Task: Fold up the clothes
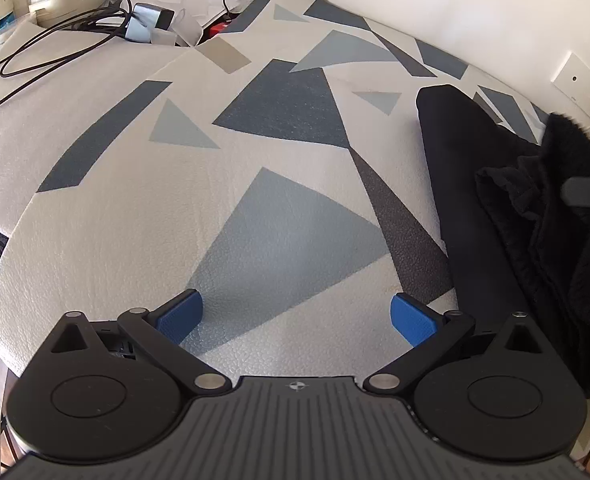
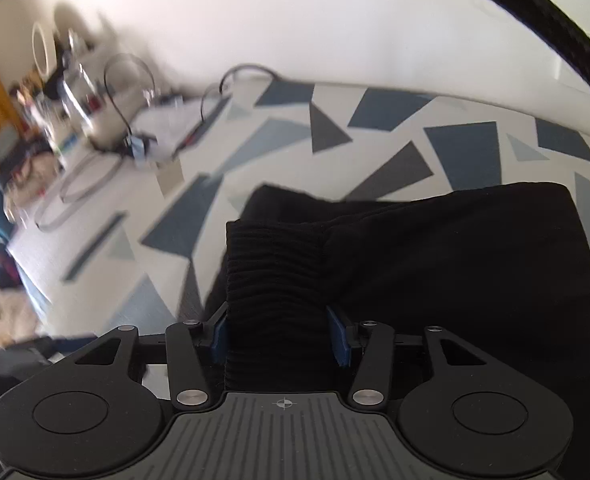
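Bright, soft daylight in both views, no hard shadows; the plain white wall (image 1: 475,8) is near blown out. Left wrist view is sharp; right wrist view is motion-blurred, worst on the cluttered shelf area with looped black cables (image 2: 95,120) at left. Strong fisheye bending at the edges, and the black knit garment (image 2: 435,264) is crushed to near-featureless dark.

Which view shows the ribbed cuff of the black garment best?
The right wrist view: the ribbed cuff fills the centre, lying between the right tongs. The left wrist view shows only the black garment bunched at the right edge; no ribbing can be made out there.
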The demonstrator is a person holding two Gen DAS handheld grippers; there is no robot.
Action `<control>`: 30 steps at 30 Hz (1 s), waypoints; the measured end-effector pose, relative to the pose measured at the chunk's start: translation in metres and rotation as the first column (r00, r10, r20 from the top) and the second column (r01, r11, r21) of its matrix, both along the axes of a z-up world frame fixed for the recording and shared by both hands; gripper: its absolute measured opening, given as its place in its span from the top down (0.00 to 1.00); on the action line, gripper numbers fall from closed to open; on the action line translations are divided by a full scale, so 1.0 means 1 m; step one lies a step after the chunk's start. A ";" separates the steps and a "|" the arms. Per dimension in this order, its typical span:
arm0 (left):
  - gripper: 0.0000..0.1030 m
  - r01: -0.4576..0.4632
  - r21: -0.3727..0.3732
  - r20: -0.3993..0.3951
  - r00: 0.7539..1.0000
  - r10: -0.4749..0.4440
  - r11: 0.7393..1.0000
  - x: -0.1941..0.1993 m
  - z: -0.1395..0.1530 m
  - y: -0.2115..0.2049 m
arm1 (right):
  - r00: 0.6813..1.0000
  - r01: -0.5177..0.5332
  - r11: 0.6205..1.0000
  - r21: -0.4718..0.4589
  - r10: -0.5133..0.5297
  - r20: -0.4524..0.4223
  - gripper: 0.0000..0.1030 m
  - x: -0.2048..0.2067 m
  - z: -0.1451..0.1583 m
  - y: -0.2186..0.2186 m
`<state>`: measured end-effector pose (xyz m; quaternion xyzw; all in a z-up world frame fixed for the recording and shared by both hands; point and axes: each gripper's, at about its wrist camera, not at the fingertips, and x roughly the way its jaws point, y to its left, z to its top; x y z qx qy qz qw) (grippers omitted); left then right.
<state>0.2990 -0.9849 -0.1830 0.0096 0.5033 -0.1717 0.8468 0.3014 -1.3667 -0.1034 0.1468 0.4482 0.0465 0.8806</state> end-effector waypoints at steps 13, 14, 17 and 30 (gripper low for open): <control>0.01 -0.013 -0.003 0.006 1.000 0.013 1.000 -0.001 0.000 0.001 | 0.976 -0.217 0.945 -0.243 0.211 -0.053 0.11 0.005 -0.021 0.063; 0.01 -0.013 0.000 0.007 1.000 0.013 1.000 -0.001 0.000 0.000 | 0.973 -0.233 0.936 -0.266 0.224 -0.062 0.11 0.004 -0.025 0.067; 0.01 -0.015 0.004 0.007 1.000 0.015 1.000 0.000 -0.001 0.000 | 0.962 -0.273 0.897 -0.348 0.265 -0.072 0.11 0.000 -0.034 0.078; 0.01 -0.005 0.001 0.002 1.000 0.005 1.000 0.000 -0.001 0.000 | 0.997 0.053 0.986 -0.159 -0.043 0.065 0.69 -0.003 -0.001 0.028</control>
